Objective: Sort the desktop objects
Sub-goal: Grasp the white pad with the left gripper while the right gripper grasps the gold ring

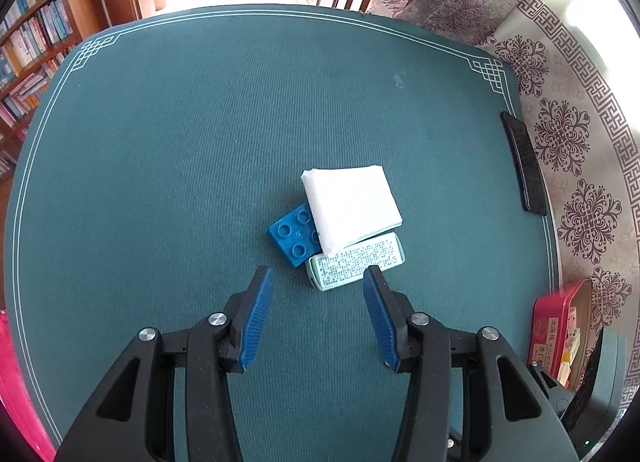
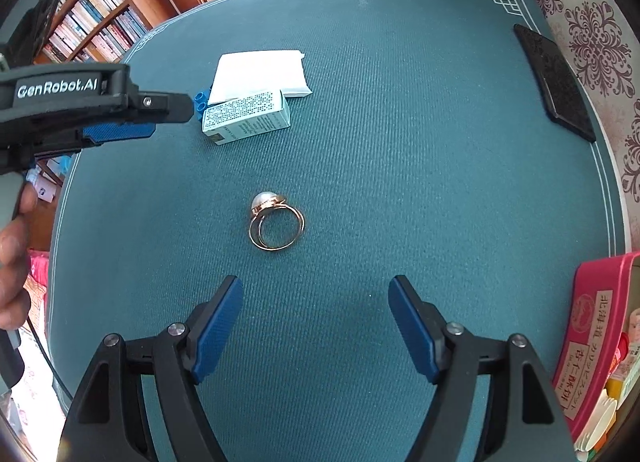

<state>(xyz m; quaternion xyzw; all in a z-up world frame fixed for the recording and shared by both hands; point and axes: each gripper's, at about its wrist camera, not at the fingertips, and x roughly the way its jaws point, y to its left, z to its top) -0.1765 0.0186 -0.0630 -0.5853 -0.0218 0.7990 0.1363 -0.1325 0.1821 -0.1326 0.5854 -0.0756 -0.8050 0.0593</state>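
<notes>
On green mat, left gripper jaws released near box, right gripper jaws released before ring

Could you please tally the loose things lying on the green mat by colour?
White: 1, tissue pack
Blue: 1, toy brick
Pale green: 1, small box
Black: 1, flat case
Gold: 1, pearl ring
Total: 5

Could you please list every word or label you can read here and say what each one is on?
"GenRobot.AI": white lettering on the black left gripper.
Pink tin box: label with East Asian characters, too small to read reliably.
Pale green patterned carton: side print too small.
Bookshelf spines: blurred.
</notes>
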